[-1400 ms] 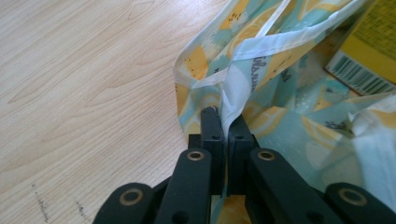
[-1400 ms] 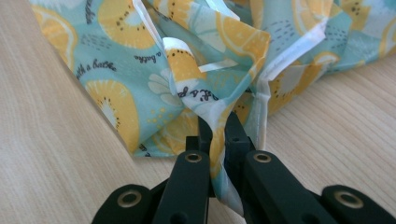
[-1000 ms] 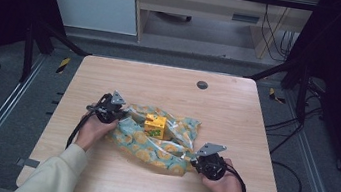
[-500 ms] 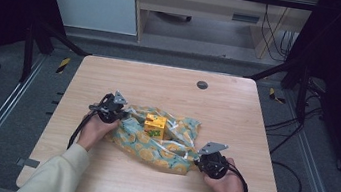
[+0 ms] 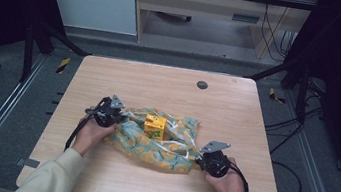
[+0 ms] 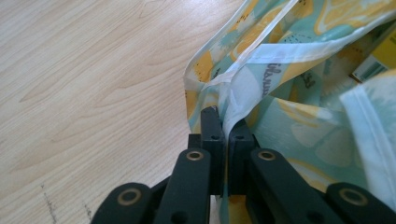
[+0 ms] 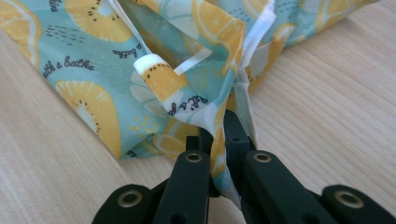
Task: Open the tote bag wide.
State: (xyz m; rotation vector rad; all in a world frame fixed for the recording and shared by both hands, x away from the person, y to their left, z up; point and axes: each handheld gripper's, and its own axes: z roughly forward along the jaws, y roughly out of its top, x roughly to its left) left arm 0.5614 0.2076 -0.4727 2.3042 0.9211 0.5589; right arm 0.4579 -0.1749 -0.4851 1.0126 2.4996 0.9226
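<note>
Inside patterned bag (image 5: 161, 145), yellow box (image 5: 154, 126) (grippers clamp edges)

My left gripper (image 5: 114, 112) and right gripper (image 5: 204, 156) are black, each topped by a grey three-cornered plate, with brass-ringed pivots, black trailing cables, and cream sleeves behind.

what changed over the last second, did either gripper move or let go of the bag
Nothing visibly changed. The left gripper and right gripper stay shut on the bag, and the yellow box sits where it was.
</note>
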